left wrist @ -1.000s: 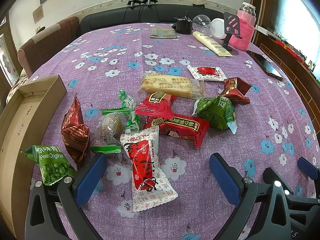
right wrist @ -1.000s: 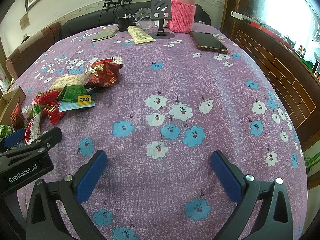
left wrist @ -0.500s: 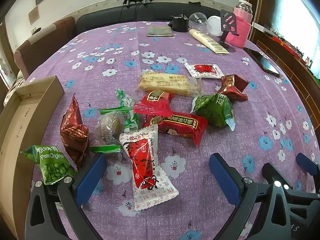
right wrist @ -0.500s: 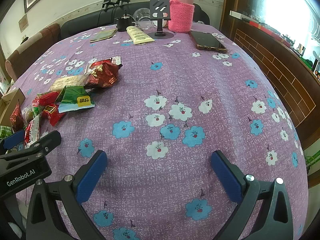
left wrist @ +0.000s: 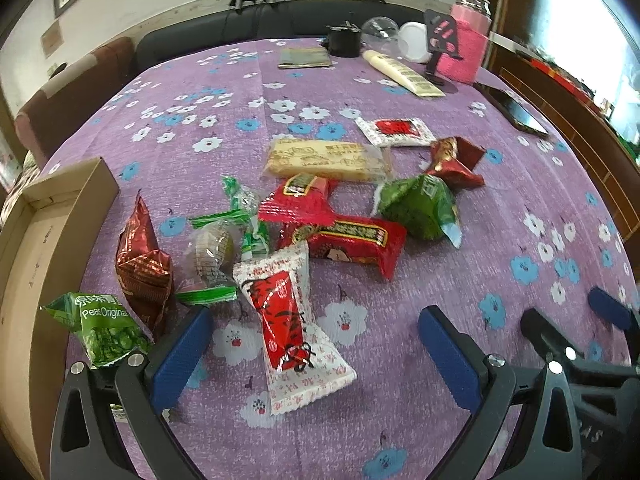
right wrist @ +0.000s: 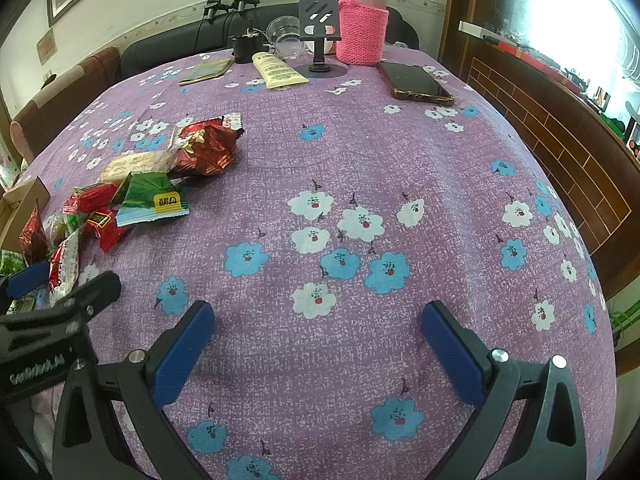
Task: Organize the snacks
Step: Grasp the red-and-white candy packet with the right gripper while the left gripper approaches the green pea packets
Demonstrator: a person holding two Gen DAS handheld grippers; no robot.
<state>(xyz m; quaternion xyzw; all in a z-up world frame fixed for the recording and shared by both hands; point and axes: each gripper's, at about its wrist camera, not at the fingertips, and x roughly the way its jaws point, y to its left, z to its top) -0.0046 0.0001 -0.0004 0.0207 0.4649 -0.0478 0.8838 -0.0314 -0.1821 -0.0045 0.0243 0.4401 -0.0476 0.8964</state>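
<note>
We hold the left gripper [left wrist: 312, 344] low over the near edge of the worktop [right wrist: 400, 152], with its fingers [left wrist: 182, 354] spread wide and nothing between them but the white and red candy packet [left wrist: 288, 320], which lies flat on the cloth and is not yet touched. We judge this packet is the first target, because it is the nearest one and lies along the gap.

The other snacks are in a loose heap just behind it: a long red packet [left wrist: 352, 240], a green pouch [left wrist: 420, 208], a biscuit bar [left wrist: 324, 160] and a dark red foil bag [left wrist: 142, 264]. A green peas packet [left wrist: 106, 328] lies at the left edge, touching the cardboard box [left wrist: 44, 224]. The box is open and close to the heap, so we think the snacks should go there.

The right gripper [right wrist: 316, 344] waits over bare cloth, well apart from the heap, with fingers also spread and empty. A phone [right wrist: 416, 82] and a pink bottle [right wrist: 362, 28] stand at the far edge, outside our work.
</note>
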